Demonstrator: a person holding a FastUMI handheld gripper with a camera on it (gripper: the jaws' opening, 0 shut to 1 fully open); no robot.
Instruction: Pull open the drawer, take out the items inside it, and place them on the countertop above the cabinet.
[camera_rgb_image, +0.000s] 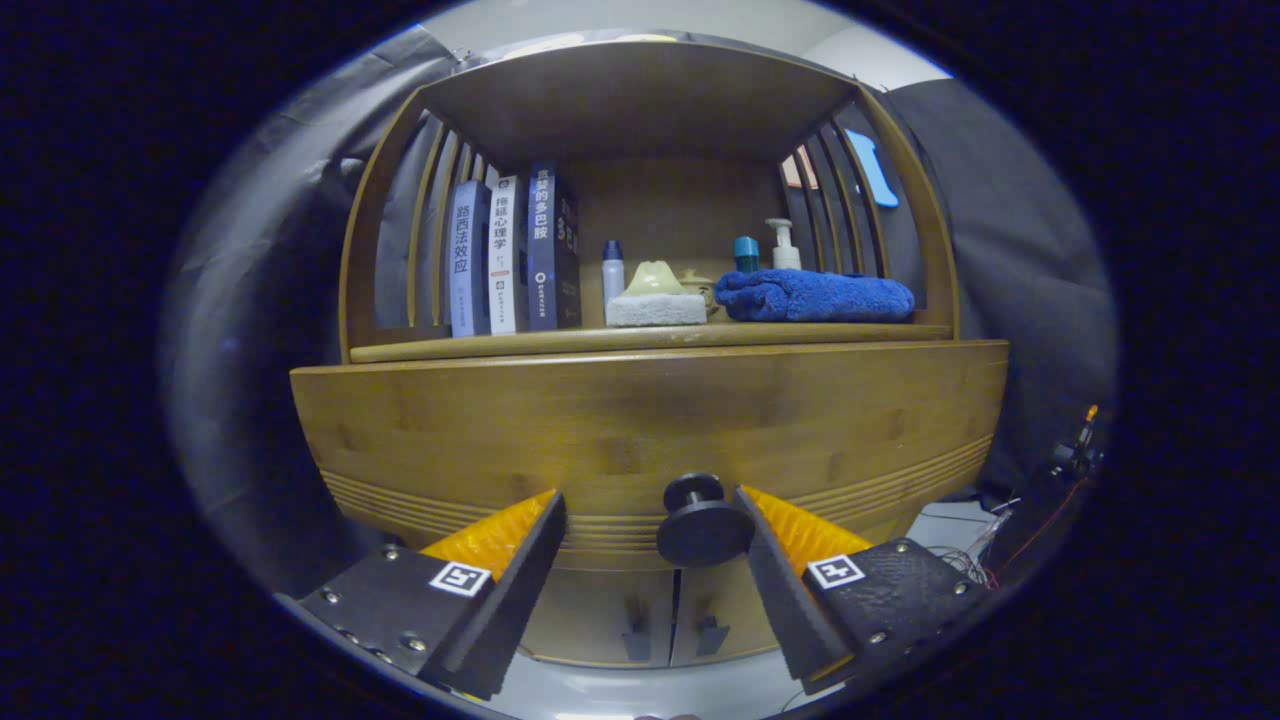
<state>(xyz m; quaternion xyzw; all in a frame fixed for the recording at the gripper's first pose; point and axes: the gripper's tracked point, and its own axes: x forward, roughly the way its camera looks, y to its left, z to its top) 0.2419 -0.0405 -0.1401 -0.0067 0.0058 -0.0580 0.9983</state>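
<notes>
**Hovering at the drawer knob, tongs apart**

Facing the wooden cabinet, the tongs (650, 520) stand apart, with clear space between the two fingers and nothing clamped. The knob (702, 522) lies between them but off-centre: it sits just beside the right finger (775, 560), possibly touching its inner face, though I cannot tell for certain, and well apart from the left finger (520, 560).

The knob is a round dark disc on a short stem, its stem running straight out of the drawer (650, 420) front toward the camera. The drawer itself is closed, its front flush with the cabinet, a wide wooden panel whose long axis runs side to side, with a band of fine grooves along its lower part. Below it, between the fingers, are two cabinet doors (675, 610) with small handles.

Above the drawer lies the counter (650, 340), a wooden ledge under a shelf roof with slatted sides. On it, from left to right, stand three upright books (515, 250), a small bottle (613, 270), a sponge (656, 308) with a pale lump on top, a folded blue towel (812, 297), and behind the towel a teal-capped bottle (746, 254) and a pump bottle (784, 245). All of these lie well beyond the fingertips.
</notes>
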